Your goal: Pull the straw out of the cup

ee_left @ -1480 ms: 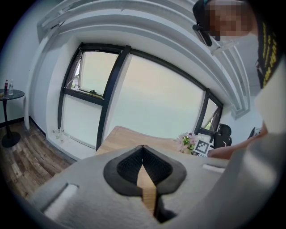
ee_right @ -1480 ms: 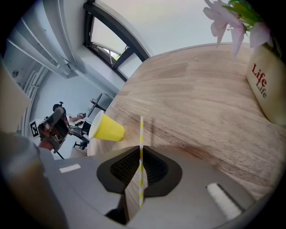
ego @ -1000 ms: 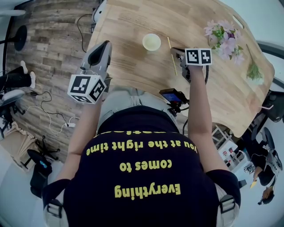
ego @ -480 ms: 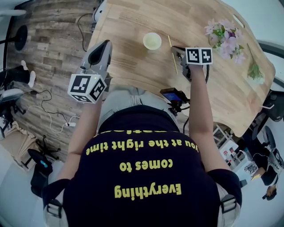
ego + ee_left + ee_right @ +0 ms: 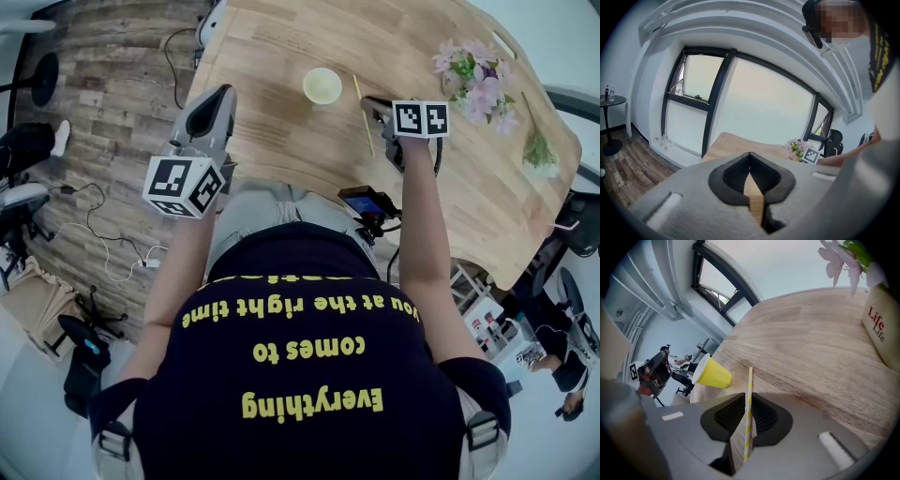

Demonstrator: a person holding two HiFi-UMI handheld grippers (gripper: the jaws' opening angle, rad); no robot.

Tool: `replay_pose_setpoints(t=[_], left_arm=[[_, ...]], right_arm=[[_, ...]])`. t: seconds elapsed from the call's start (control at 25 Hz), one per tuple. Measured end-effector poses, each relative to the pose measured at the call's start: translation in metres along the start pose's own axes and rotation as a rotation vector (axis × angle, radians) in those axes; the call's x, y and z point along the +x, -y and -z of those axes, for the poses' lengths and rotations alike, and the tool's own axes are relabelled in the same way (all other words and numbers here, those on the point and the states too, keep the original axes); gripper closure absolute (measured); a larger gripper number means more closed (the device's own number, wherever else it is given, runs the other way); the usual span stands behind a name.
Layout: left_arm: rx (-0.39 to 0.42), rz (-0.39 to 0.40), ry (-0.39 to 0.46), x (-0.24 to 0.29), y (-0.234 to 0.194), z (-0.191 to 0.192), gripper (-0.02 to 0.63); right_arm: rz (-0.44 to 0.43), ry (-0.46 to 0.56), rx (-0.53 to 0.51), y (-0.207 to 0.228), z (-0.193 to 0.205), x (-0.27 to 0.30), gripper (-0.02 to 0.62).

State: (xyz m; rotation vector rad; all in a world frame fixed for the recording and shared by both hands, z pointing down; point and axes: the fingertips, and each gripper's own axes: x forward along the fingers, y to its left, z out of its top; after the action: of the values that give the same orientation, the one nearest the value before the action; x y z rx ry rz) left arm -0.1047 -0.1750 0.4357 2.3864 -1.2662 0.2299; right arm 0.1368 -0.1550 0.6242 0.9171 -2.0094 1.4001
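Right gripper (image 5: 746, 404) is just opening its jaws, no longer pinching the yellow-striped straw (image 5: 749, 380) lying between them on the wooden table (image 5: 811, 343) beside the yellow cup (image 5: 712, 373), probably letting go since it's out; left gripper (image 5: 750, 155) is idling closed and empty.

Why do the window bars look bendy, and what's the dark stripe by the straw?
Left gripper view: the wide lens bows the window bars. Right gripper view: that stripe is a soft shadow on the table beside the straw.
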Motion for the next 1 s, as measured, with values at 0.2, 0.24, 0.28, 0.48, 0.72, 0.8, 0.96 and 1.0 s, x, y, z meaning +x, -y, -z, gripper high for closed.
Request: replay_pose_setpoints(t=[0.2, 0.24, 0.28, 0.48, 0.72, 0.8, 0.96, 1.0], left_arm=[[0.001, -0.001, 0.003, -0.002, 0.000, 0.000, 0.604], [0.001, -0.001, 0.004, -0.002, 0.001, 0.000, 0.604], [0.002, -0.002, 0.005, -0.003, 0.001, 0.000, 0.604], [0.004, -0.007, 0.010, -0.006, 0.001, 0.000, 0.604], [0.008, 0.000, 0.012, -0.007, 0.006, 0.001, 0.604], [0.013, 0.004, 0.013, -0.008, 0.008, 0.001, 0.604], [0.019, 0.012, 0.018, -0.009, 0.011, 0.000, 0.604], [0.020, 0.014, 0.020, -0.010, 0.012, -0.001, 0.604]], right_arm=[[0.017, 0.030, -0.012, 0.000, -0.006, -0.005, 0.565], [0.017, 0.038, -0.015, 0.000, -0.007, -0.007, 0.573], [0.018, 0.045, -0.017, 0.000, -0.008, -0.008, 0.577], [0.016, 0.073, -0.032, -0.003, -0.012, -0.013, 0.586], [0.007, 0.152, -0.080, -0.012, -0.023, -0.024, 0.588], [-0.004, 0.190, -0.125, -0.019, -0.028, -0.029, 0.588], [-0.024, 0.261, -0.225, -0.035, -0.036, -0.039, 0.588], [-0.024, 0.282, -0.250, -0.039, -0.039, -0.043, 0.588]])
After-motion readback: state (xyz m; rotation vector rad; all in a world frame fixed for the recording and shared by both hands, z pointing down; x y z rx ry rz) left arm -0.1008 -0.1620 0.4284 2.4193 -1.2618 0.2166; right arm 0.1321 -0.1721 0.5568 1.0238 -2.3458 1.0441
